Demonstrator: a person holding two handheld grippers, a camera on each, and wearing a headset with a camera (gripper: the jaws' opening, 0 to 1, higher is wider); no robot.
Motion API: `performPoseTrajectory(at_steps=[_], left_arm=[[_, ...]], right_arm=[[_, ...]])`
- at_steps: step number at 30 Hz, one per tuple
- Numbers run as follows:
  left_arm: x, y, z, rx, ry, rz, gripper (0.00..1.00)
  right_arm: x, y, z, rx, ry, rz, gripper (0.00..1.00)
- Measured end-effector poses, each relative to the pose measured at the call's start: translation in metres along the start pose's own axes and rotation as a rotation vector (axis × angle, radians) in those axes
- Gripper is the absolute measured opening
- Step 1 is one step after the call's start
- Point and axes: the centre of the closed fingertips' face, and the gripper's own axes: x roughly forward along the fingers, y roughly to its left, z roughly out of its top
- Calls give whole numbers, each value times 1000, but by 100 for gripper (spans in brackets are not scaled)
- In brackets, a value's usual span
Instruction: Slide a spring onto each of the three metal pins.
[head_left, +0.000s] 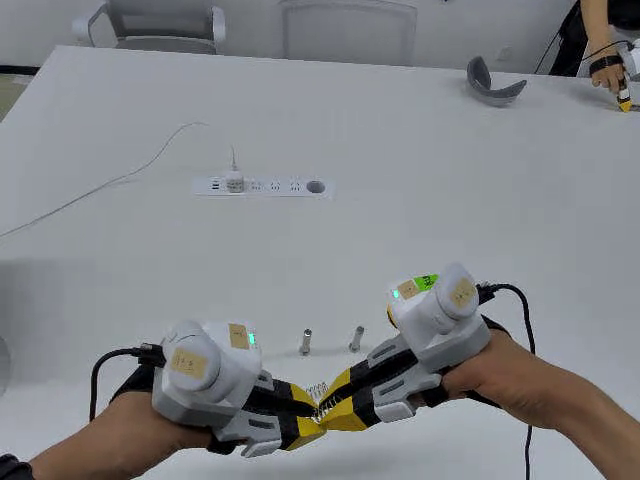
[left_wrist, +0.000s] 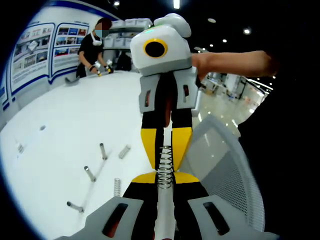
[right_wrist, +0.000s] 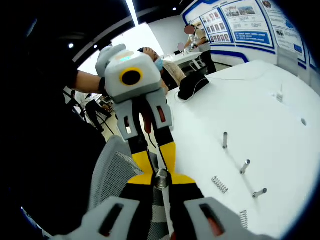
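Observation:
My two grippers meet tip to tip at the table's near edge. The left gripper (head_left: 303, 427) (left_wrist: 165, 180) is shut on a metal pin (left_wrist: 163, 212) that points at the right gripper (head_left: 343, 411) (left_wrist: 166, 146). A spring (head_left: 318, 394) (left_wrist: 165, 167) sits around the pin between the yellow tips, with the right gripper (right_wrist: 161, 179) shut on its far end. Beyond them, two pins (head_left: 306, 342) (head_left: 356, 338) stand upright on the white table. In the left gripper view three pins (left_wrist: 103, 150) (left_wrist: 89, 173) (left_wrist: 75, 206) and two loose springs (left_wrist: 124, 151) (left_wrist: 117, 186) rest on the table.
A white power strip (head_left: 262, 186) with a plugged cable lies mid-table. A grey curved object (head_left: 495, 90) sits at the far right, near another person's hand (head_left: 610, 72). Chairs (head_left: 150, 25) stand beyond the far edge. A mesh chair (left_wrist: 225, 165) is below the grippers.

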Motion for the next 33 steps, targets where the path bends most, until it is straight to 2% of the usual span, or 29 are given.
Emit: performPoseTrajectory(at_steps=[4,10,16,19,26,31,33], left_arm=[[0,-3,-2,21,-13,18,11],[-4,1,-10,13,-27,57,14],[-14,7,-23,-28,-24,92,19],[-23,15,-26,-53,-33,130,24],[-42,32,-35,-106,-58,218,27],[-51,42,-47,-149,-67,271,30],[-55,47,-50,-181,-87,298,33]], right_arm=[[2,1,-2,-1,8,2,12],[6,0,-2,-11,18,-10,12],[9,-3,-6,-5,24,-28,12],[11,-6,-11,6,34,-48,12],[12,-15,-21,26,55,-89,12],[13,-25,-31,38,102,-120,12],[14,-29,-33,39,115,-136,12]])
